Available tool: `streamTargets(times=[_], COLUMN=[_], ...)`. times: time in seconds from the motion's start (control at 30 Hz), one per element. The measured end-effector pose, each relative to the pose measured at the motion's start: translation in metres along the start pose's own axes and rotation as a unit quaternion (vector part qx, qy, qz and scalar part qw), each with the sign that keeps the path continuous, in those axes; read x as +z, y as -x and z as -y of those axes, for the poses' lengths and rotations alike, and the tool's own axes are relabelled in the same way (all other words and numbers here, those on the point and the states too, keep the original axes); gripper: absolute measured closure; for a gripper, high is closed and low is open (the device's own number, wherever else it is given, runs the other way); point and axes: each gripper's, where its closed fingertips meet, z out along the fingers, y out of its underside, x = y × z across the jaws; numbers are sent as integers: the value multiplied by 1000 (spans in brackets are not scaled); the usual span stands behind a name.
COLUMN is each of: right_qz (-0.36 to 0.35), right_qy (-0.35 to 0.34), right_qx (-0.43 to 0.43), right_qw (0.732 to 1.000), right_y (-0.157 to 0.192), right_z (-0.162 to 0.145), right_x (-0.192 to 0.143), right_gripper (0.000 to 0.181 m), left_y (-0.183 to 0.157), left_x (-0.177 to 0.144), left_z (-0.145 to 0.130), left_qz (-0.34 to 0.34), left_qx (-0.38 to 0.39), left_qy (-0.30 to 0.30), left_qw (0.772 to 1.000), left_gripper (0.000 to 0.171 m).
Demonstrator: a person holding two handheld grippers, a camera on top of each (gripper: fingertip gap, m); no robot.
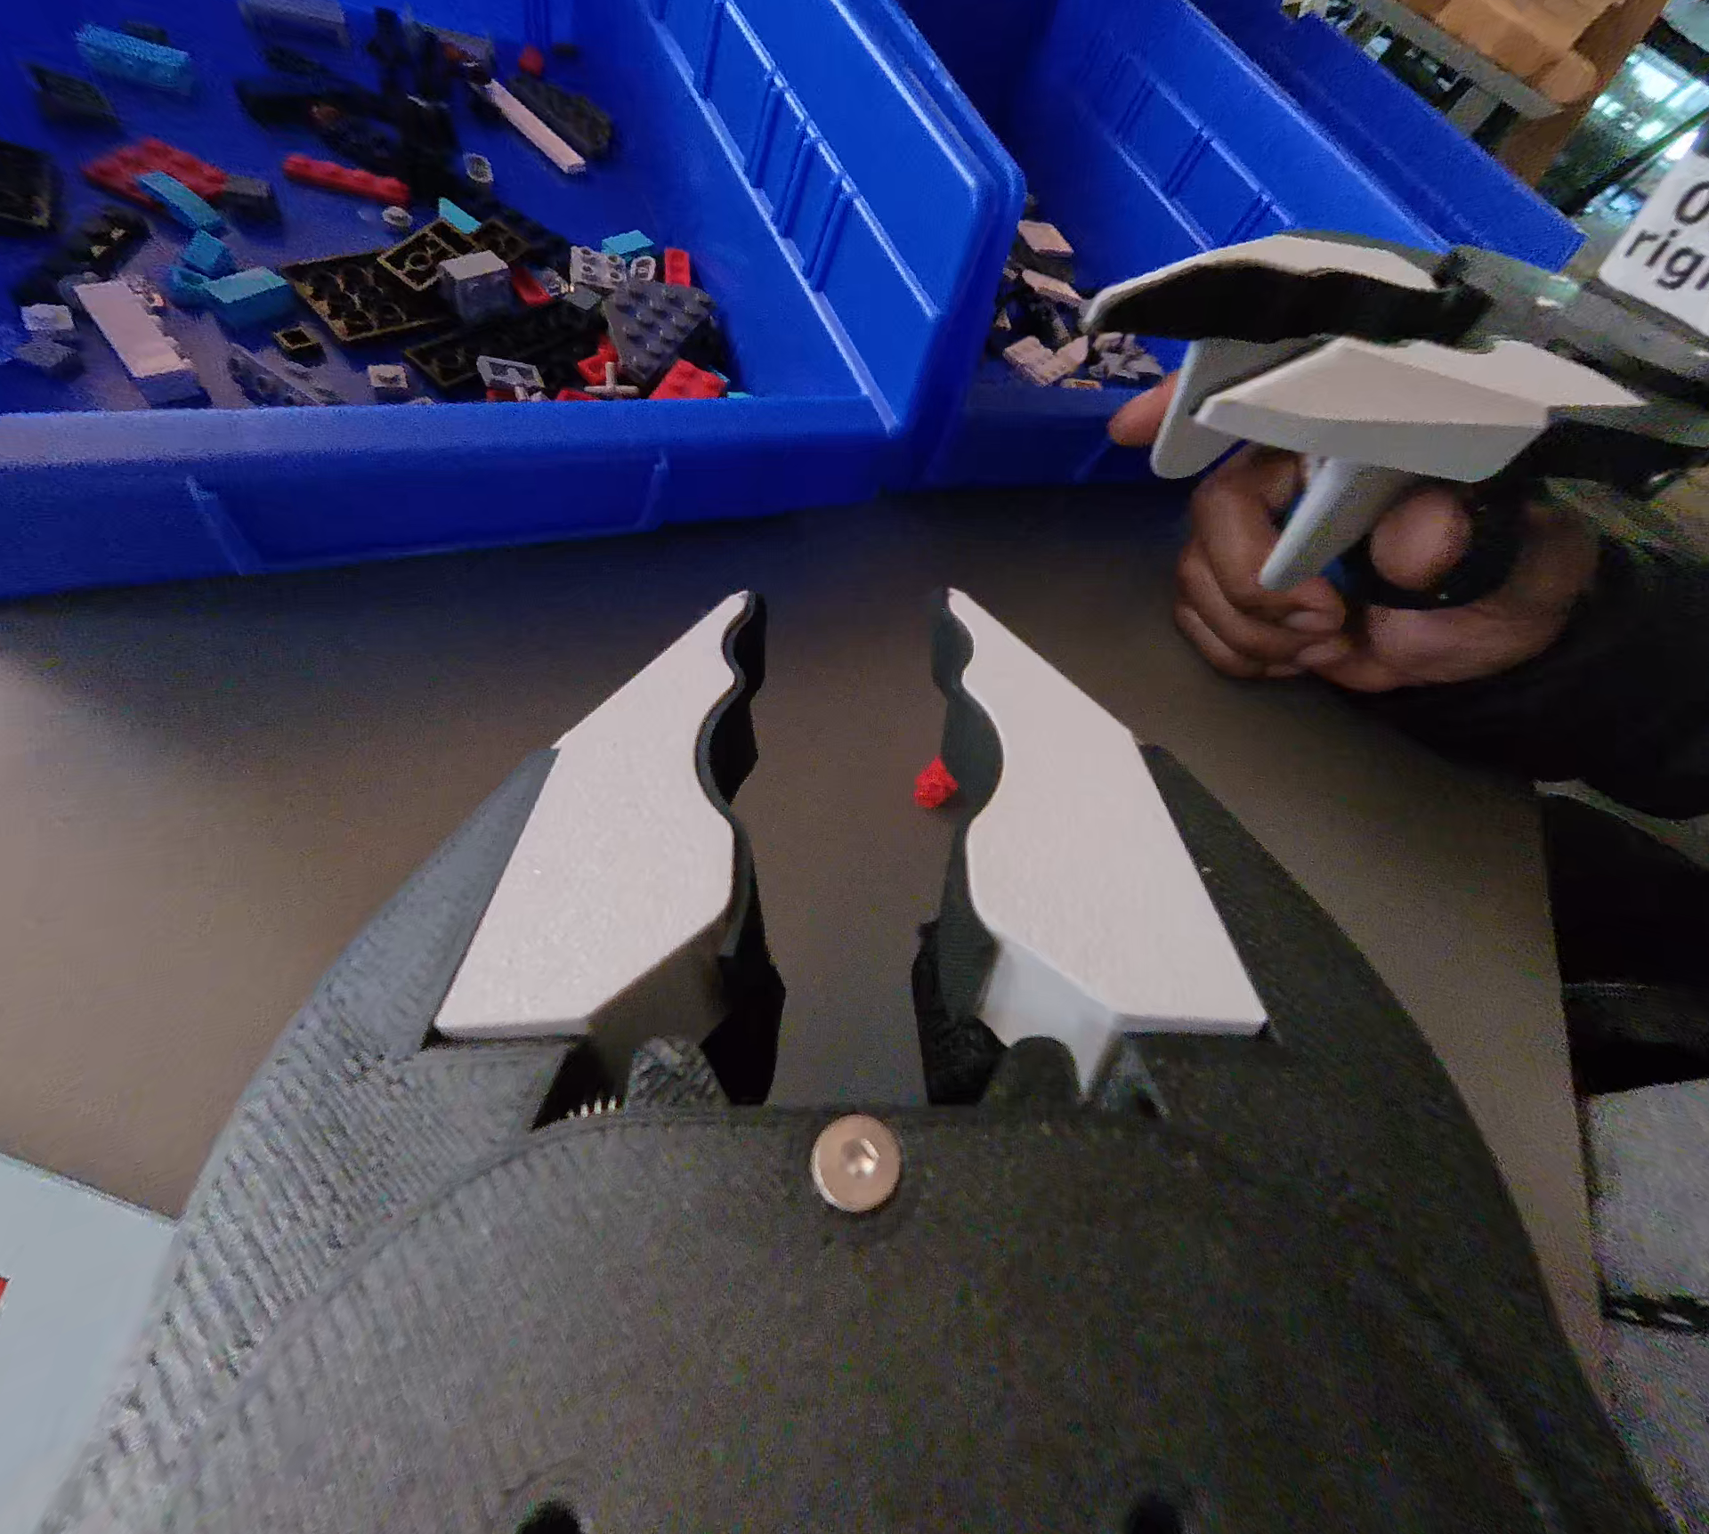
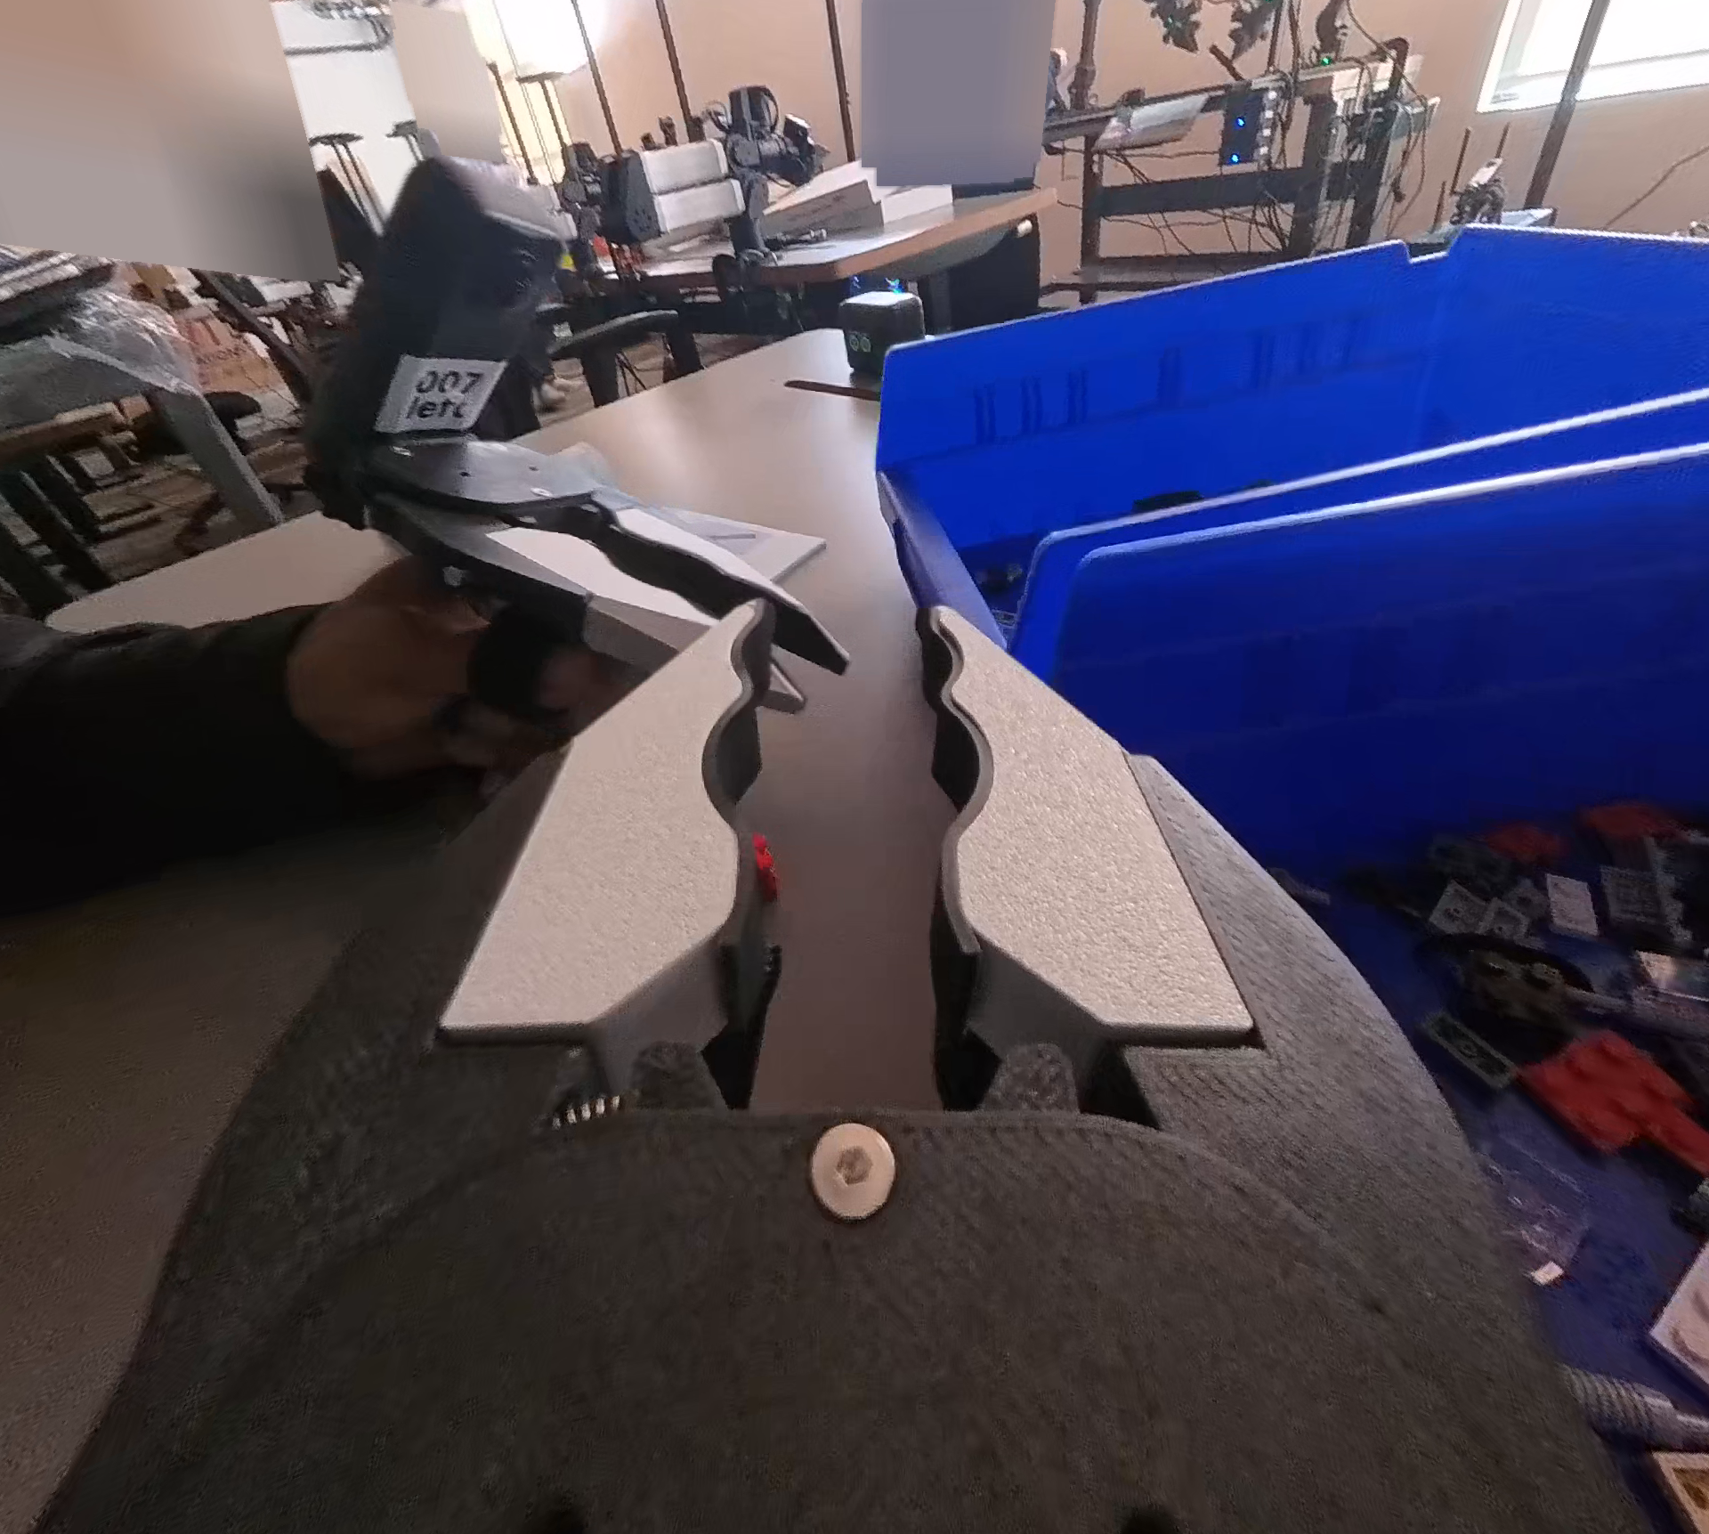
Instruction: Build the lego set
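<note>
A small red lego piece lies on the dark table between my left gripper's fingers, close to the right finger's pad; I cannot tell whether it touches. My left gripper is open and empty, low over the table. My right gripper is also open and empty. The red piece shows there beside its left finger. The right gripper appears in the left wrist view, held in a hand near the bins. The left gripper appears in the right wrist view.
A large blue bin with several loose black, red, blue and grey lego pieces stands behind the table area. A second blue bin with grey pieces stands to its right. The bins fill the right of the right wrist view. A white booklet lies farther off. The tips of one gripper are about 7 centimetres away from the tips of the other.
</note>
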Motion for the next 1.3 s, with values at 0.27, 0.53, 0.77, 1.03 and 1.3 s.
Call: streamTargets(times=[0.27,0.53,0.77,1.03,1.3], right_qz=[-15,-11,-12,-17,-17], right_qy=[11,12,12,13,15], right_qx=[13,15,17,10,13], right_qw=[1000,1000,1000,1000,1000], right_y=[-7,-6,-7,-7,-8], right_z=[-3,-3,-3,-3,-4], right_x=[2,2,2,3,4], right_gripper=[146,147,147,147,147], left_y=[-1,0,0,0,0], left_x=[-1,0,0,0,-1], left_z=[0,0,1,1,1], left_qz=[-14,-14,-16,-15,-17], left_qx=[-13,-18,-21,-21,-25], left_qy=[-2,0,-2,-3,-4], left_qw=[1000,1000,1000,1000,1000], left_gripper=[136,136,136,136,136])
